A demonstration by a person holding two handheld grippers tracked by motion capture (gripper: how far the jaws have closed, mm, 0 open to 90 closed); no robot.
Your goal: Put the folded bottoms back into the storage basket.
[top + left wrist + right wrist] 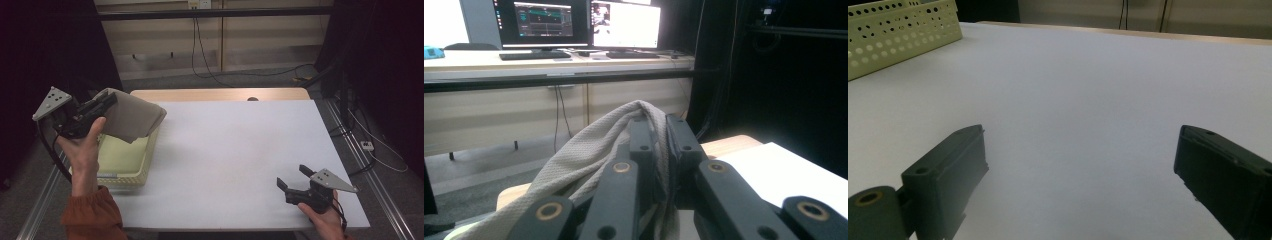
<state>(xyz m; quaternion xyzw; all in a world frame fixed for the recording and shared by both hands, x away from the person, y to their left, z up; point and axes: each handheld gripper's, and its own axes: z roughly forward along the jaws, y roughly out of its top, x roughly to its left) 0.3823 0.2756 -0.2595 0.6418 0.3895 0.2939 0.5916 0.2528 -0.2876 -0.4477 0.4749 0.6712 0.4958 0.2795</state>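
The left gripper (107,101), clamped on the beige cloth (132,116), holds it above the basket (131,175); likely next, lowering it beside the basket toward the wide-open right gripper (291,176).

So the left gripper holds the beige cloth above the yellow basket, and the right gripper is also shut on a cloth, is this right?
Not quite. The left gripper does hold the beige cloth above the yellow basket. But the right gripper holds nothing: the right gripper view shows its jaws wide open over the bare white table.
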